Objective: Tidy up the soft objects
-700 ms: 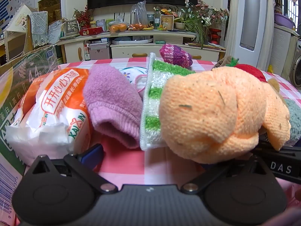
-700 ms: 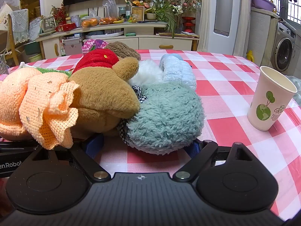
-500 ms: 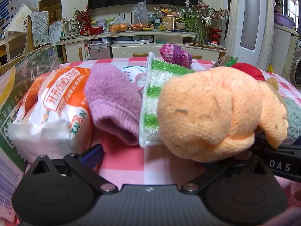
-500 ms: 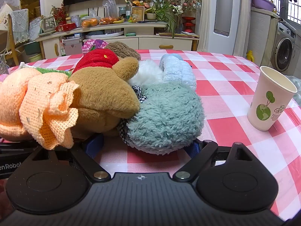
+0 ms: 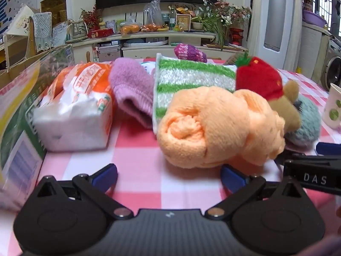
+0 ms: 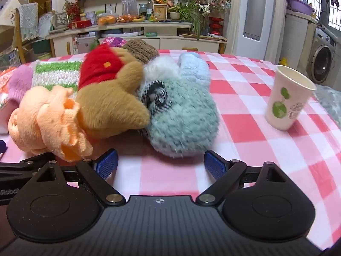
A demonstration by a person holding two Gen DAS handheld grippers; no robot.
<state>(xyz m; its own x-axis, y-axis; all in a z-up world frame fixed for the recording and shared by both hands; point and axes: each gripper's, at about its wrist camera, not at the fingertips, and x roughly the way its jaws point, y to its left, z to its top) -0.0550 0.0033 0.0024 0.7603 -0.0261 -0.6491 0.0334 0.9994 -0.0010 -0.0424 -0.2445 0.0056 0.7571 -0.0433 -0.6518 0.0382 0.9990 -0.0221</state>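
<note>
A row of soft things lies on the pink checked table. In the left wrist view: an orange rolled cloth [image 5: 213, 128], a green-striped white cloth [image 5: 191, 79], a purple sock [image 5: 132, 89], a tissue pack [image 5: 74, 106], a red-hatted brown plush [image 5: 262, 81]. My left gripper [image 5: 168, 175] is open and empty, just in front of the orange cloth. In the right wrist view: the orange cloth [image 6: 49, 119], brown plush [image 6: 110, 102], grey-green fluffy toy [image 6: 183, 119]. My right gripper [image 6: 159, 164] is open and empty, just in front of the fluffy toy.
A paper cup [image 6: 287, 100] stands on the table at the right. A cardboard box [image 5: 15, 111] stands at the left edge. The right gripper's body [image 5: 313, 175] is close beside the left one. A cabinet with clutter is behind the table.
Both grippers have pulled back and risen from the pile. The orange cloth and the fluffy toy, which lay between the fingers, are now apart from them on the table.
</note>
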